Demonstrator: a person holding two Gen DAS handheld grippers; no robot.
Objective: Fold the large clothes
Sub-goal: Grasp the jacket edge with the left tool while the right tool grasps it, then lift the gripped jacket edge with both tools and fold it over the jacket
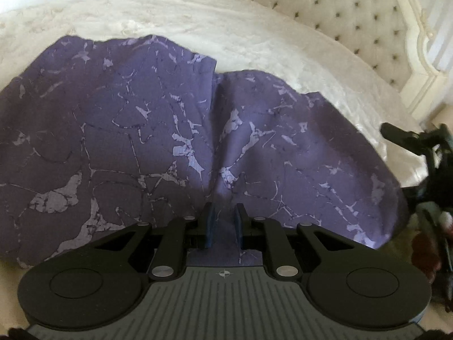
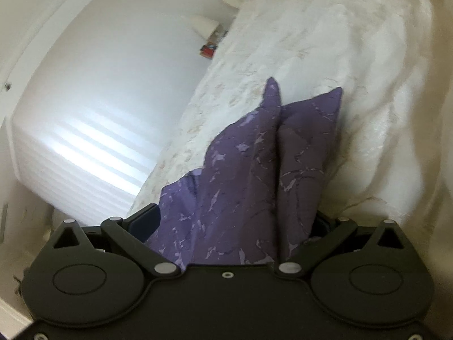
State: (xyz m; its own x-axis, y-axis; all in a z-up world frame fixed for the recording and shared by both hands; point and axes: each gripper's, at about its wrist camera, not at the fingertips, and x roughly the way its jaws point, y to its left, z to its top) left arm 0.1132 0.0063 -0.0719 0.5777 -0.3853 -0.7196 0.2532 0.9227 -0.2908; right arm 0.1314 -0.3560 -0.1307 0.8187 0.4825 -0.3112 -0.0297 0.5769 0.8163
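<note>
cloth [image 1: 158,130], purple and marbled, is lying spread across the near edge of the white bed [image 1: 254,36]. the left gripper [image 1: 223,223] is pinching a ridge of it, the right gripper [image 2: 235,226] is gaping around a bunched fold, probably to carry the fold over.

Garment [image 1: 158,130] spread on bed [image 1: 254,36], headboard [image 1: 354,19] behind right, wall [image 2: 113,90] left
</note>
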